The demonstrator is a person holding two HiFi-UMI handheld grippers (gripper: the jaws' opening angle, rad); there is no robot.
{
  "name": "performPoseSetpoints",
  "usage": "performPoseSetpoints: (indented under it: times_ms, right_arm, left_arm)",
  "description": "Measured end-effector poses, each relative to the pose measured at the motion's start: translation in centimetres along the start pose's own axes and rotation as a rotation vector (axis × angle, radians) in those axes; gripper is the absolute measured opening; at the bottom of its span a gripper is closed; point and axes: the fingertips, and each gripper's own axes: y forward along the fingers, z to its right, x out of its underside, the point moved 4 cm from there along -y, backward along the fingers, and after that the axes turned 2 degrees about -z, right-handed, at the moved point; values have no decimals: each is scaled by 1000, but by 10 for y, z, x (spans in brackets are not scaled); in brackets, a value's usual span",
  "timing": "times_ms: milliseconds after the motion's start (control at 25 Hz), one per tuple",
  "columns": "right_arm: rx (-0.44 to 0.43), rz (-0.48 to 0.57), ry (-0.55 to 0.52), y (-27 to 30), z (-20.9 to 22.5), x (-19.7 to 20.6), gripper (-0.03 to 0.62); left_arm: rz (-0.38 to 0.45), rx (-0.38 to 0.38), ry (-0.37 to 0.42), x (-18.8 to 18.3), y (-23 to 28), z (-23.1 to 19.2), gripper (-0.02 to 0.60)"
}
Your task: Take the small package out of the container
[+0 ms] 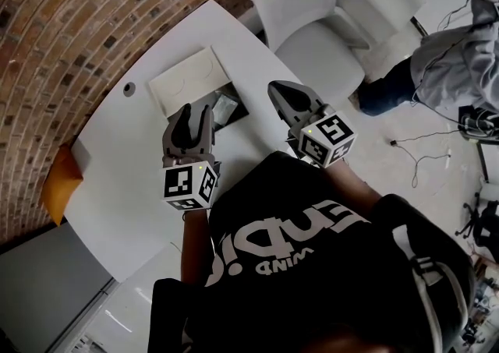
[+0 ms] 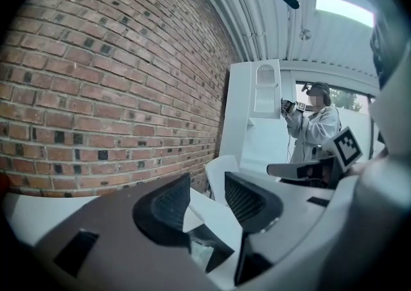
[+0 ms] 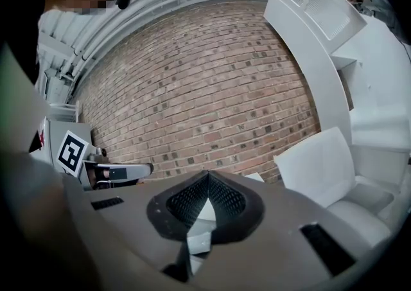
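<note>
In the head view a dark open container (image 1: 227,107) lies on the white table (image 1: 132,157), its white lid (image 1: 189,79) folded back toward the brick wall. Something shiny, seemingly the small package (image 1: 224,106), lies inside. My left gripper (image 1: 196,114) hovers just in front of the container, open, with nothing between its fingers. The left gripper view shows its jaws (image 2: 207,196) apart, with the container's dark edge (image 2: 215,251) below them. My right gripper (image 1: 276,90) is shut and empty, right of the container near the table's edge; its tips (image 3: 207,177) meet in the right gripper view.
A white chair (image 1: 312,16) stands beyond the table's right edge. A person (image 1: 456,55) stands at the far right, with cables (image 1: 425,160) on the floor. An orange object (image 1: 61,180) sits at the table's left end. A small round hole (image 1: 129,88) marks the tabletop.
</note>
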Motion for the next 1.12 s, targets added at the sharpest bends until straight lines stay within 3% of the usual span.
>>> performPoseSetpoints:
  times_ms: [320,720,1120]
  right_arm:
    - [-25,1,11,5,1,-2,0]
    - [-21,-5,13,10,5,1,0]
    - [2,-9,24,8,9,5,0]
  left_arm:
    - [-6,1,-10,0,8,-1,213]
    - [-79,36,-11,15,20,0,214]
    - [-189,54,14,56,37,-10,213]
